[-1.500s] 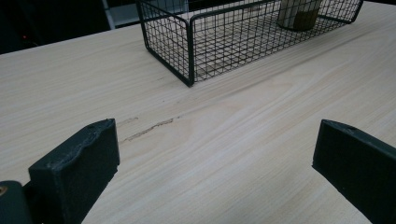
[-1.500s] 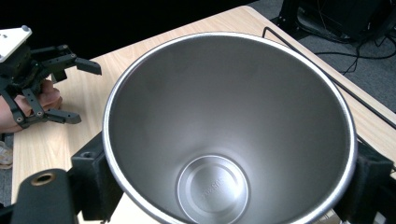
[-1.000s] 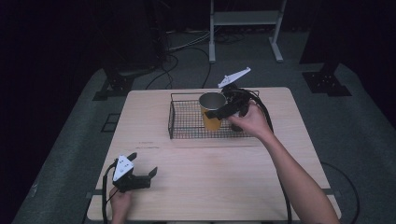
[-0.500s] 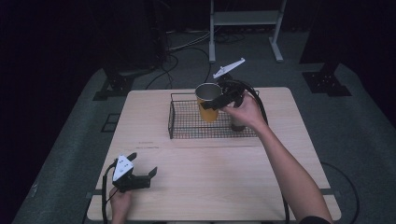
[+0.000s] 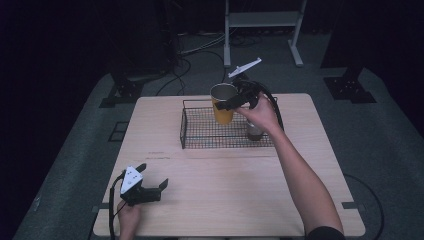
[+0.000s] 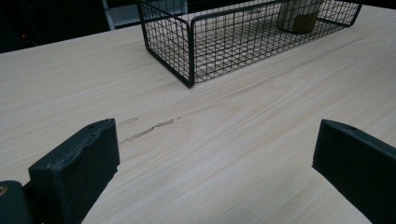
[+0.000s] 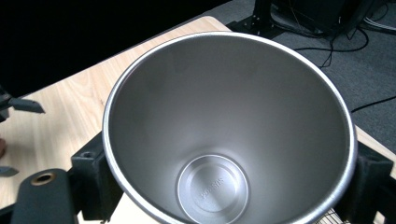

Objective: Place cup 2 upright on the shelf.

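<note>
The right gripper (image 5: 231, 103) clamps a yellow cup (image 5: 223, 107) by its sides, above the far part of the wire basket (image 5: 200, 131). The cup stands nearly upright, mouth up. At the table's (image 5: 240, 190) near left, the left gripper (image 5: 152, 175) rests wide open, holding nothing.

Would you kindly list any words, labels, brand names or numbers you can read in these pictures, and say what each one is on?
Embossed word on the inner bottom of the steel cup, in the right gripper view: a short line of letters, too small and blurred to read with certainty.
Yellow outside of the cup in the high view: no print legible.
Wire basket, table, left gripper: no text.
</note>
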The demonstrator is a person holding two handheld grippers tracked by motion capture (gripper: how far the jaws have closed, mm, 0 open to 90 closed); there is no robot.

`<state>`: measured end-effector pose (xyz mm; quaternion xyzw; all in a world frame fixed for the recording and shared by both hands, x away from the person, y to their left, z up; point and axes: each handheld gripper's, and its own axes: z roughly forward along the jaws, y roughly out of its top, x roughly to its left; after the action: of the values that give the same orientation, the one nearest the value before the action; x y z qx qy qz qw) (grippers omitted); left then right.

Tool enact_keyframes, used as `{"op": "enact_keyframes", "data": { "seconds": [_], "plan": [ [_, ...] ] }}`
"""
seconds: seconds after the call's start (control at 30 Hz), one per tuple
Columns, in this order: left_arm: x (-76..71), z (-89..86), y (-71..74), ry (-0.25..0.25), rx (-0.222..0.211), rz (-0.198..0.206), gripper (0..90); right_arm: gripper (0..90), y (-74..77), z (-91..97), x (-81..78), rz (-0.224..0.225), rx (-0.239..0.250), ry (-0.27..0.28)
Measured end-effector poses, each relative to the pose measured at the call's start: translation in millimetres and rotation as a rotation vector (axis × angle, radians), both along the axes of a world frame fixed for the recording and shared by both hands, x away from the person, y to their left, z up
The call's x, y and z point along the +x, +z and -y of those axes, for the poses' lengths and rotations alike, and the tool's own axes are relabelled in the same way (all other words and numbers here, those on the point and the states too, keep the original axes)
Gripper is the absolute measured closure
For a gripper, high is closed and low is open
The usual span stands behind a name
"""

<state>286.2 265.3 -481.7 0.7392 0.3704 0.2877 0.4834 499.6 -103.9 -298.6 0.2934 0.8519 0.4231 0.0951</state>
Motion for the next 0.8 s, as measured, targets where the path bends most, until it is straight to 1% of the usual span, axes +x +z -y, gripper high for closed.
{"op": "enact_keyframes", "data": {
  "seconds": [0.1, 0.27, 0.5, 0.6, 0.8],
  "plan": [
    [0.0, -0.1, 0.0, 0.0, 0.0, 0.0, 0.0, 13.4, -4.8, -0.4, 5.4, -0.013, 0.009, -0.017],
    [0.1, -0.2, 0.0, 0.0, -0.003, -0.001, 0.0, 13.4, -12.0, -3.7, 13.2, -0.014, -0.019, -0.042],
    [-0.3, -0.6, 0.0, 0.0, -0.008, -0.003, 0.0, 13.4, -24.1, -9.0, 21.6, -0.044, -0.033, -0.054],
    [-0.2, -0.5, 0.0, -0.002, -0.007, -0.003, 0.0, 13.3, -29.0, -11.8, 23.7, -0.044, -0.048, -0.063],
    [0.0, -0.3, -0.3, -0.001, -0.01, 0.0, 0.0, 13.4, -37.9, -14.9, 28.6, -0.055, -0.058, -0.073]
  ]
}}
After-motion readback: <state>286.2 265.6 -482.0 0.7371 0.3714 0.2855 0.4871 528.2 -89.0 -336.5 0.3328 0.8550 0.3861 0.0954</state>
